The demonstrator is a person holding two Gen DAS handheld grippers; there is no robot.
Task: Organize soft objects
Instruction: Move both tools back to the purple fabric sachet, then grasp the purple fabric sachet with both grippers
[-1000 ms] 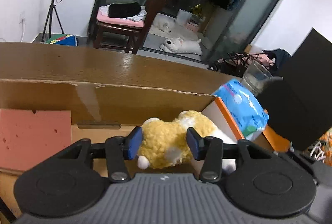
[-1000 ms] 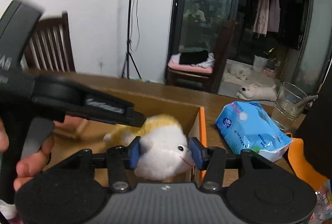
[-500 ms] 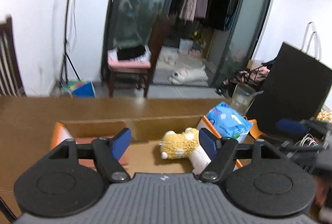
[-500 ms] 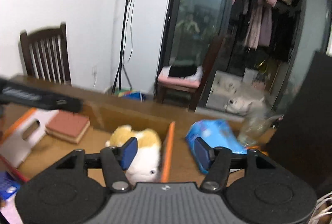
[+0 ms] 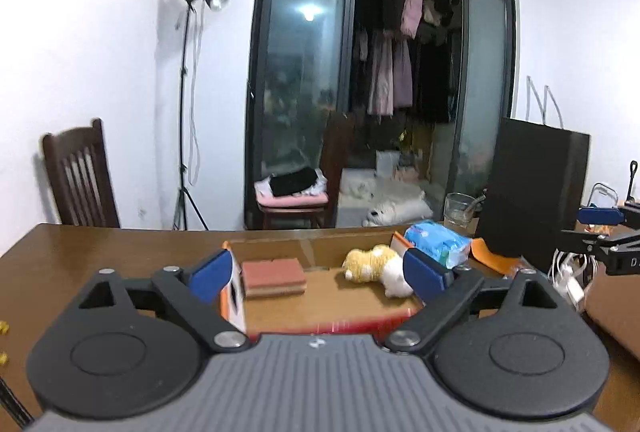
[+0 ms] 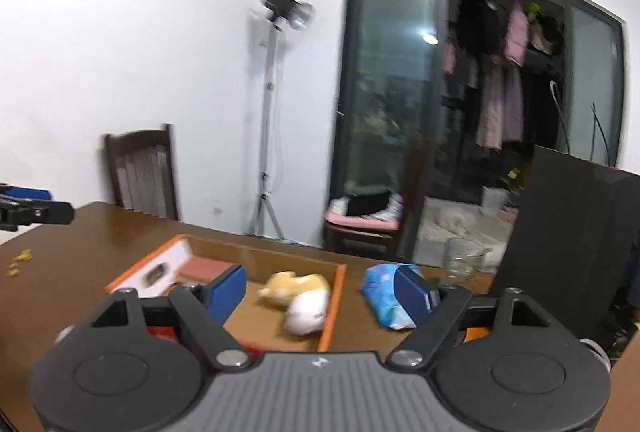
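Jaws now wide apart, plush toy (image 5: 378,266) released in box (image 6: 334,306)

two matching handheld grippers, black and grey with blue pads

the left gripper (image 5: 318,270) has a ribbed grey body marked with a small white logo, two round black discs, black linkage arms pinned with silver screws, triangular cut-outs, and fingers (image 5: 211,273) faced in blue. the right gripper (image 6: 320,292) is built the same; its blue-padded fingers (image 6: 226,288) sit mid-frame, with silver screws at the arm joints and on the outer arm tops.
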